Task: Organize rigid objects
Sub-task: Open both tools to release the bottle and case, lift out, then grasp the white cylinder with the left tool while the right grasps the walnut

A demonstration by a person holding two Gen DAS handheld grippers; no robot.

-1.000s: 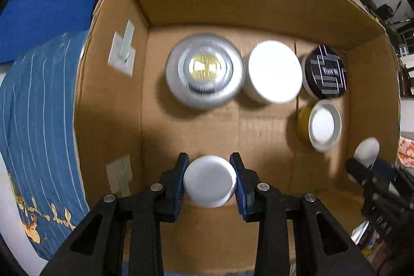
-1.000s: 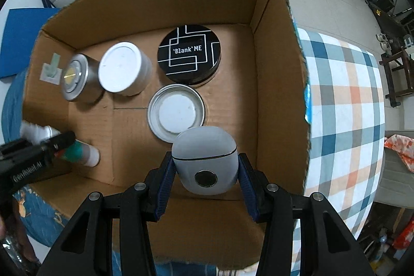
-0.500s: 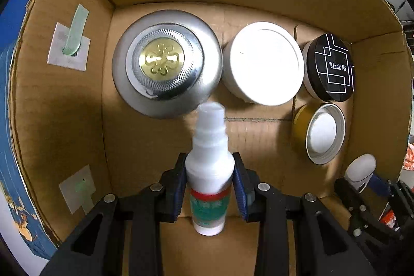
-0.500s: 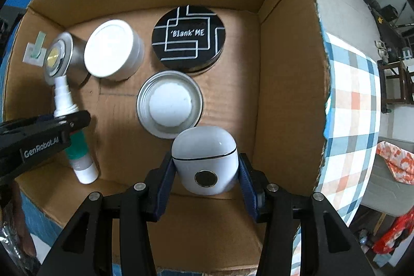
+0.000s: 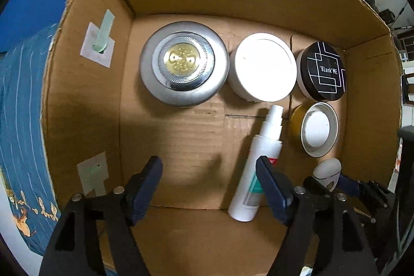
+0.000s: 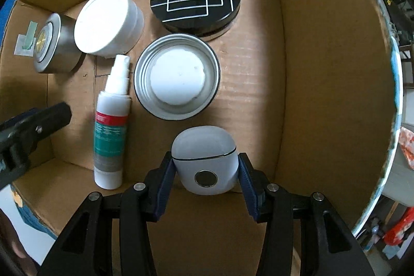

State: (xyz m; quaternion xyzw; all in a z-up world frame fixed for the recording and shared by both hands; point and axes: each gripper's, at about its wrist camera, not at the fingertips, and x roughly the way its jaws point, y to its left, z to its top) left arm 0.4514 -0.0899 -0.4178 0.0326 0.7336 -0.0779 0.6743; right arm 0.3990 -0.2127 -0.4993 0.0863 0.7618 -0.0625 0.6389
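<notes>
Inside the cardboard box (image 5: 85, 107), my left hand-held gripper (image 5: 209, 180) is opening, its jaws off the white spray bottle (image 6: 111, 120) lying on the floor. My right hand-held gripper (image 6: 205, 172) clamps a white earbud case (image 6: 205, 159) beside the open tin (image 6: 177, 76).

Both views are evenly lit from above and sharply rendered at centre. Strong barrel distortion is seen, with black vignetting at the corners. The white lid (image 5: 262, 66) is overexposed to a featureless glare. A broad soft shadow is cast across the cardboard box (image 5: 85, 105) floor and left wall. Slight softness is noted on the grey case (image 6: 205, 159) top.
</notes>
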